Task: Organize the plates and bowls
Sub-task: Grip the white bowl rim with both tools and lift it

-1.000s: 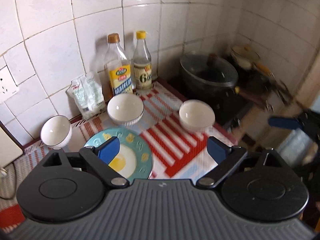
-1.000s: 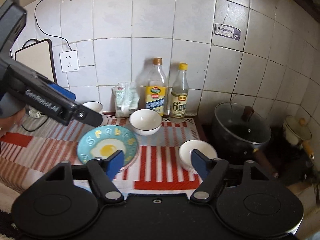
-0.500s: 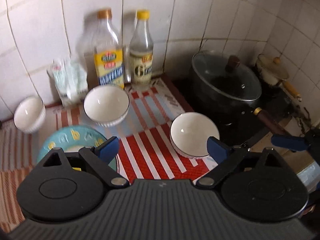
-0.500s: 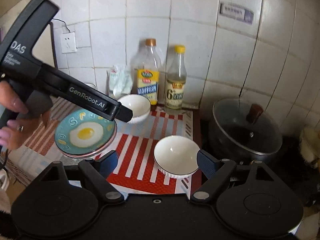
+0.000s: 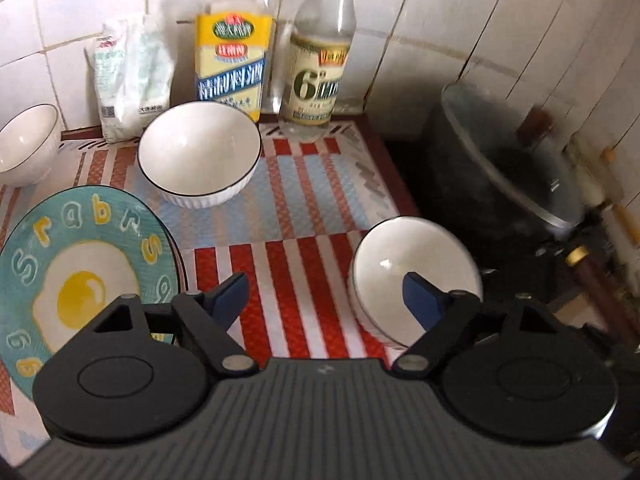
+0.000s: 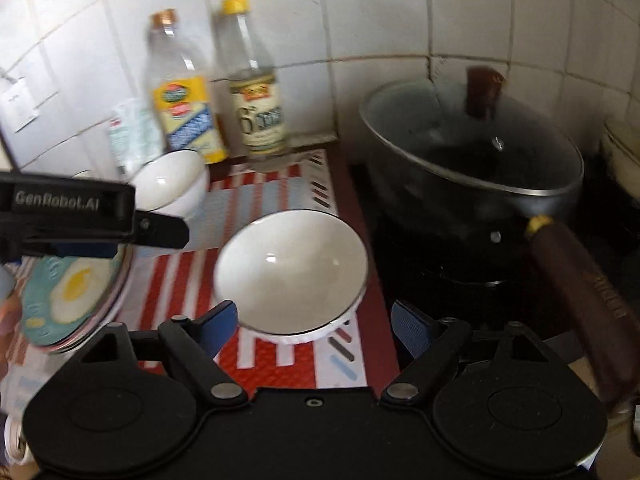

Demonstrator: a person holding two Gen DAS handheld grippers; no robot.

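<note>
White bowl (image 6: 292, 272) sits between the right hand-held gripper's (image 6: 314, 320) wide-open fingers; left hand-held gripper (image 5: 324, 300) likewise gapes empty.

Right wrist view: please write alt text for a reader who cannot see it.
The open right gripper hovers just before a white ceramic bowl with a dark rim on a red-and-white striped mat. Right of the bowl stands a black pan with a glass lid. To the left, the left gripper reaches over a teal fried-egg plate, with another white bowl and two clear bottles behind.
</note>
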